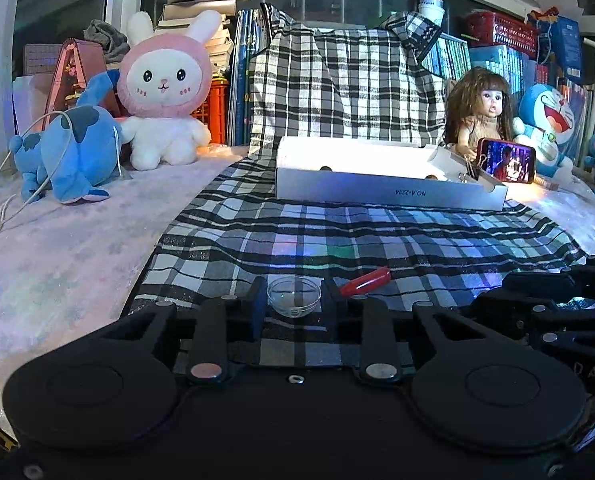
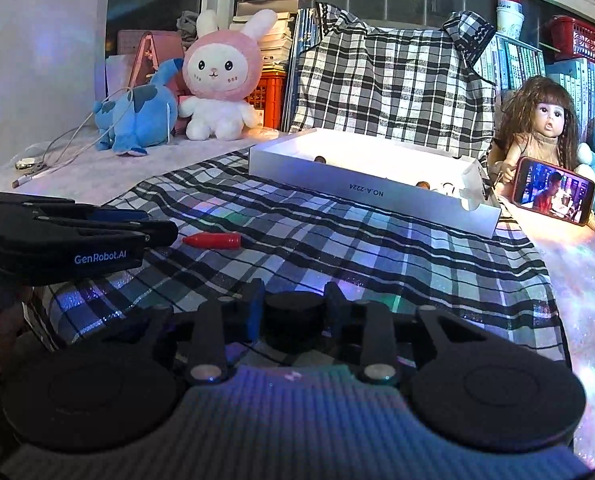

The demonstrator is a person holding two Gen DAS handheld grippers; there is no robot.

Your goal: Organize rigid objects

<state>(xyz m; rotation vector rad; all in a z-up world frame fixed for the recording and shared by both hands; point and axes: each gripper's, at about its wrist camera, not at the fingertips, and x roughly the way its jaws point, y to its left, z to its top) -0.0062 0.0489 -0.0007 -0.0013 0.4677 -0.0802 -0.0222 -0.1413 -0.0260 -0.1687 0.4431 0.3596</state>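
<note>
The left gripper (image 1: 293,298) sits low over the plaid cloth (image 1: 337,232), its fingers (image 1: 257,296) clenched on a small clear dome-shaped cup (image 1: 294,295), which rests on the cloth between them. The right gripper (image 2: 293,308) is likewise low, just beside the left, its fingers (image 2: 253,312) grasping a round black cap-like piece (image 2: 291,312); what exactly this piece is cannot be told in the dim light. A red pen-shaped item (image 1: 364,281) lies loose on the cloth just beyond and between the two grippers, touching neither. Further back on the cloth stands an open white box (image 1: 389,194), with small dark objects showing at its rim; these are too small to identify. A phone (image 1: 506,160) with a lit screen leans against a doll (image 1: 479,116) at the box's right end. On the left of the surface sit a pink-hooded rabbit plush (image 1: 165,92) and a blue plush (image 1: 69,152), well apart from the box.
</note>
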